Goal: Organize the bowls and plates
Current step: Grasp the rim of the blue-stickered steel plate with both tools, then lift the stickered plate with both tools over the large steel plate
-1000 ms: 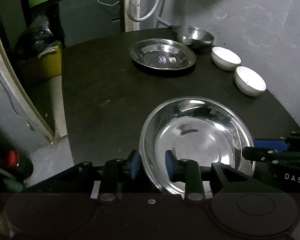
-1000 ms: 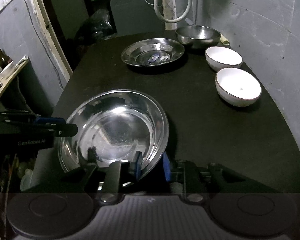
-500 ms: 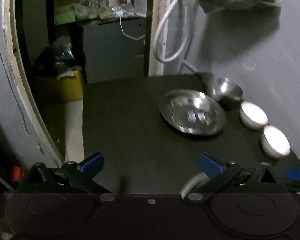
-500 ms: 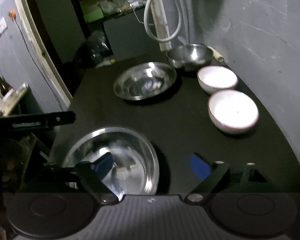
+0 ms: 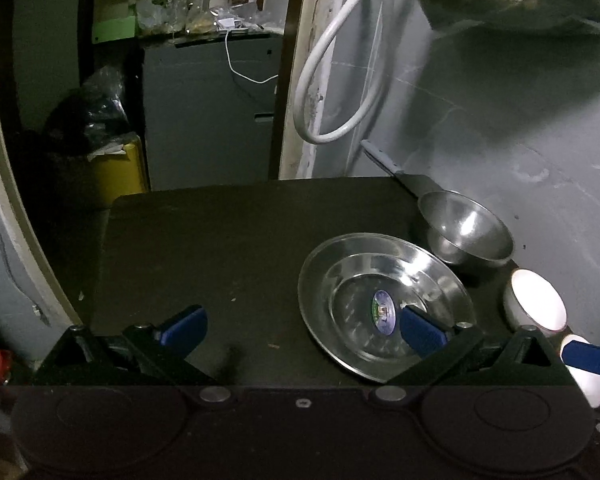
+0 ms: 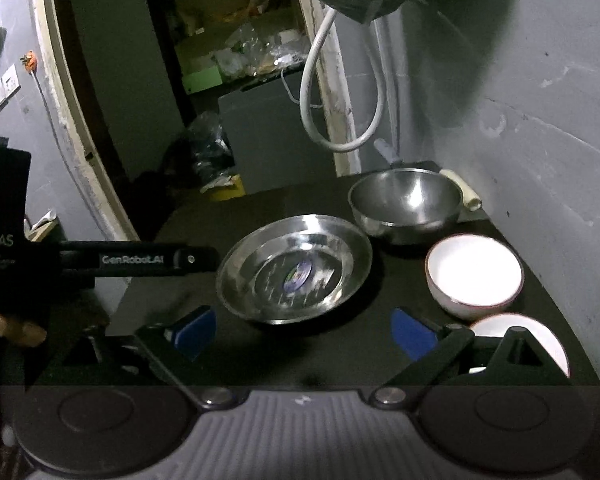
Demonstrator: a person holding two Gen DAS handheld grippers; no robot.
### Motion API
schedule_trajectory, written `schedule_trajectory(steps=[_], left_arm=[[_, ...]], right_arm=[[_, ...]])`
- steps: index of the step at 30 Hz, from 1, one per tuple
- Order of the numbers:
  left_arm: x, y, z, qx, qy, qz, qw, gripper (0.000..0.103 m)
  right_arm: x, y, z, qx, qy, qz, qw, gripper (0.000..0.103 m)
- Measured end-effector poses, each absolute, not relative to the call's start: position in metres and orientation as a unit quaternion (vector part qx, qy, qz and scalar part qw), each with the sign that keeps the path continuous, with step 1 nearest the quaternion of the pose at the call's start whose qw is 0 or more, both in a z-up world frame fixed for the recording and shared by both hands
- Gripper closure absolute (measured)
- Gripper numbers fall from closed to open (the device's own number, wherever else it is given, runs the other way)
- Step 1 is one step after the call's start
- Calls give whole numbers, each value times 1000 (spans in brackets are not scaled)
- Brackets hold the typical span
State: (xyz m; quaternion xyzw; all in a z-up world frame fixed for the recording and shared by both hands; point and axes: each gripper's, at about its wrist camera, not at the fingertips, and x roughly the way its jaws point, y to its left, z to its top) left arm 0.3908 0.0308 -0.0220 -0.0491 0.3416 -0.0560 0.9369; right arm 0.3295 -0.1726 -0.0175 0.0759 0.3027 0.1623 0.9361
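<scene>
While both tools, left (image 5: 300,326) and right (image 6: 302,332), hang released and empty, you're between picks; next, close on the steel plate (image 6: 294,270) just ahead.

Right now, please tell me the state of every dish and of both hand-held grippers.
Left hand-held gripper: open, holding nothing.
Right hand-held gripper: open, holding nothing.
Steel plate: upright on the table, sticker in its middle, otherwise empty.
Steel bowl: upright, empty, behind the plate.
Far white bowl: upright, empty.
Near white bowl: upright, partly hidden by the right hand-held gripper.
</scene>
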Motion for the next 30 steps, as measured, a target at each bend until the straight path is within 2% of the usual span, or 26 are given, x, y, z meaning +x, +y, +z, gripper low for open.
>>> schedule_trajectory(steps=[4,12,14,17,20,21,22,23,30], left_arm=[[403,33,-36,-65,349,-70,932,2],[412,37,-50,-82,358,-78,927,35],[413,37,-51,-85,359,-85,926,43],[416,37,-54,-89,368,-95,921,58],[418,38,-56,-96,373,-106,917,69],[418,38,-57,-96,376,-107,916,76],[419,37,-59,-94,379,-104,915,80],[418,37,-59,-93,381,-103,914,80],[407,39,-58,-92,377,-115,915,81]], right_arm=[[341,-172,-32,95,289,146,941,9],[368,-169,-56,119,313,122,934,32],[371,-167,-57,117,321,125,931,41],[375,-163,-61,107,341,128,925,47],[378,-162,-64,110,350,135,920,51],[379,-163,-65,111,351,138,919,52],[379,-162,-65,112,351,139,919,57],[379,-162,-65,111,350,140,920,63],[376,-166,-60,121,351,142,918,69]])
